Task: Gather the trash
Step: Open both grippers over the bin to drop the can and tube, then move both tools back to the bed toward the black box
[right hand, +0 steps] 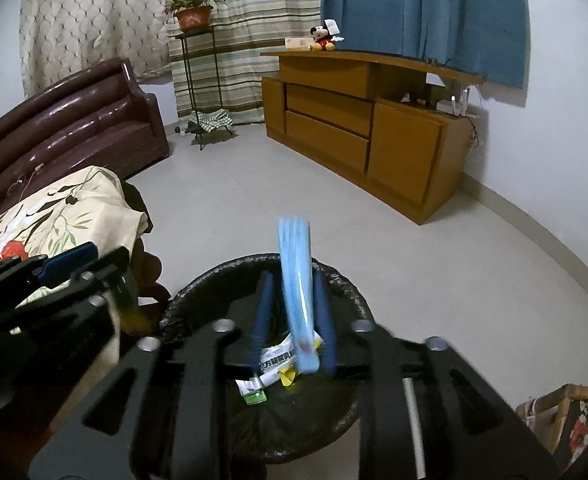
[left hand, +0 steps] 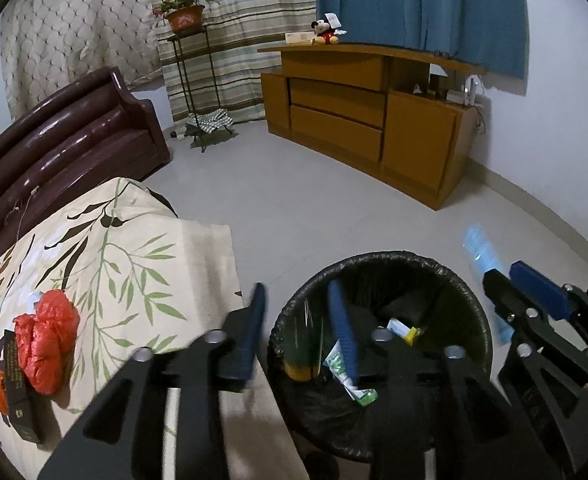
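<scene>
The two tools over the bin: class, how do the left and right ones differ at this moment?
The right tool grips a light blue packet between its fingers; the left tool holds nothing. The right tool's fingers sit close together, the left tool's wide apart. The right tool is centred over the bin; the left straddles its rim. Both have dark blue fingers.

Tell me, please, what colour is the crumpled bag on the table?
Red-orange bag, clearest in the left wrist view.

One lined bin (left hand: pixel 378 276), one red bag (left hand: pixel 48 344), one dark box (left hand: pixel 20 384), one blue wrapper (right hand: pixel 298 292), two tools.
</scene>
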